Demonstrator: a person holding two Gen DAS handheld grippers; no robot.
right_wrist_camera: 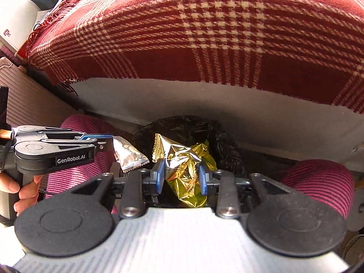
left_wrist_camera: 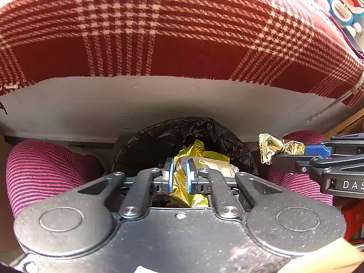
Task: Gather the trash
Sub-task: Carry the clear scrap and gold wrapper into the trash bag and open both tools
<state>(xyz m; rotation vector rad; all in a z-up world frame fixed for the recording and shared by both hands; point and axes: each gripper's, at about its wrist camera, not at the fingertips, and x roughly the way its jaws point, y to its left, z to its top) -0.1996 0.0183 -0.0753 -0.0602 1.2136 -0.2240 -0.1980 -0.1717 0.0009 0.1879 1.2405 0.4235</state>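
Red-and-cream checked blanket (left_wrist_camera: 182, 22) drapes the grey bench above a black-lined bin (left_wrist_camera: 159, 136). Both wrappers are picked up but not yet dropped — left gripper (left_wrist_camera: 179, 173) jaws clenched on a clear-and-gold packet (left_wrist_camera: 211, 168), right gripper (right_wrist_camera: 182, 175) jaws holding a crumpled gold foil wrapper (right_wrist_camera: 179, 159) over the bin.

Glossy crinkled gold foil wrapper (right_wrist_camera: 182, 157) — shiny black plastic bag (left_wrist_camera: 182, 129) — coarse woven blanket (left_wrist_camera: 159, 22).

1. Woven wool blanket (left_wrist_camera: 182, 22) — dark red with cream houndstooth plaid.
2. Crinkled plastic bin liner (left_wrist_camera: 173, 134) — glossy black.
3. Crumpled foil wrapper (right_wrist_camera: 182, 157) — shiny gold and silver.
4. Knit trouser legs (left_wrist_camera: 41, 173) — magenta with thin black stripes.
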